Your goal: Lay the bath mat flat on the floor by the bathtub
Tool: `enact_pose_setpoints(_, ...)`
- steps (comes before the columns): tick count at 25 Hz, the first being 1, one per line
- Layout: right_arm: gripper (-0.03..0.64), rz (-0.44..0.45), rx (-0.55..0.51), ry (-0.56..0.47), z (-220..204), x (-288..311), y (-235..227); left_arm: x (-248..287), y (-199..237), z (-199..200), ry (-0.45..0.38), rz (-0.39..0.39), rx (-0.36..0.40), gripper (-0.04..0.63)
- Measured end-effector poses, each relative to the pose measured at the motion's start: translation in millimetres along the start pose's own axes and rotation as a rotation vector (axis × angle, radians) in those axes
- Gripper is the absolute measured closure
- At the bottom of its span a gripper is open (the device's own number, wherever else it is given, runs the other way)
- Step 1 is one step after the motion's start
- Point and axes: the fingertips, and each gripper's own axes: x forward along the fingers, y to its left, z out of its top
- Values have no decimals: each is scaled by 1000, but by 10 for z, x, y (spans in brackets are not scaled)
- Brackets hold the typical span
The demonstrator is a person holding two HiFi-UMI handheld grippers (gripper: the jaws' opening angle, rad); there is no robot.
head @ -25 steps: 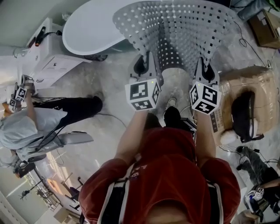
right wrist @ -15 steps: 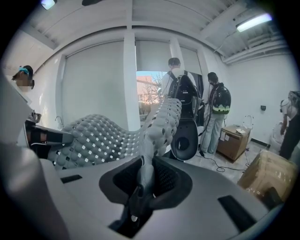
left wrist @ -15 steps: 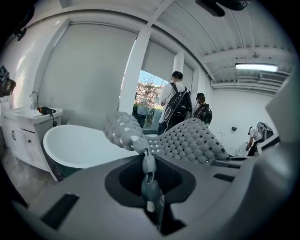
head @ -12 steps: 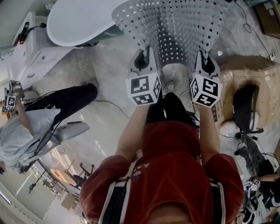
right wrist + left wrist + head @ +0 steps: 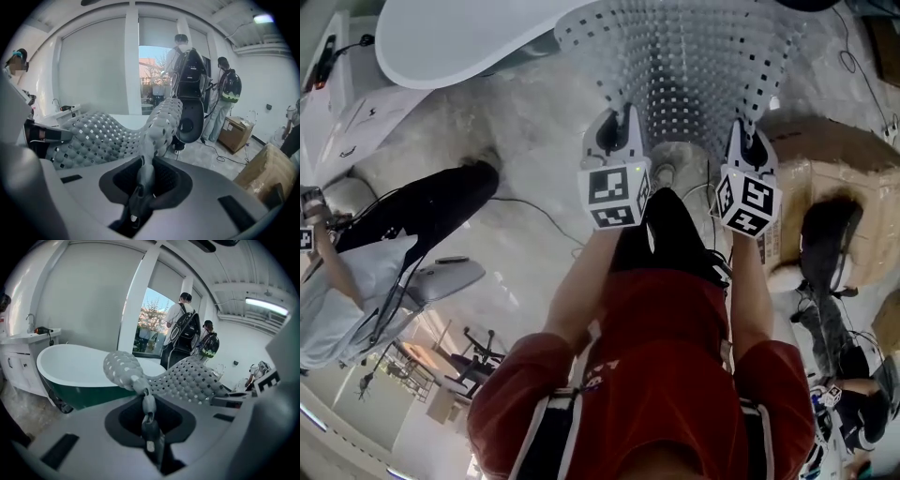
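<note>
While we stand on the pale marbled floor (image 5: 534, 131), we hold the bath mat (image 5: 694, 56) up in front of us, one near corner in each gripper. Our left gripper (image 5: 622, 117) has its jaws drawn narrow and pinched on the mat's left corner. The left gripper view shows the grey perforated mat (image 5: 187, 380) bunching down into the left gripper (image 5: 150, 420). Our right gripper (image 5: 745, 131) is likewise nearly closed, on the other corner. In the right gripper view the mat (image 5: 103, 133) narrows to a fold clamped in the right gripper (image 5: 138, 187). From the head view the mat fans out ahead of both grippers, raised off the floor and sagging between them. Its left edge lies just beside the rim of the white bathtub (image 5: 459, 42). From our left gripper the bathtub (image 5: 70, 369) sits beyond the mat, dark green below its rim. A cardboard box (image 5: 825, 159) stands on the floor at our right, and a person in a pale top (image 5: 347, 281) is at our left.
</note>
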Motion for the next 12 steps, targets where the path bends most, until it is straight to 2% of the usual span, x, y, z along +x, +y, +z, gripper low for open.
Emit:
enact_pose_setpoints(7, 552, 25, -30, 79, -480, 401, 171, 294, 294, -587, 82, 4, -24, 549)
enact_pose_setpoints(12, 552, 75, -73, 143, -916, 812, 361, 622, 551, -1062, 137, 24, -31, 549)
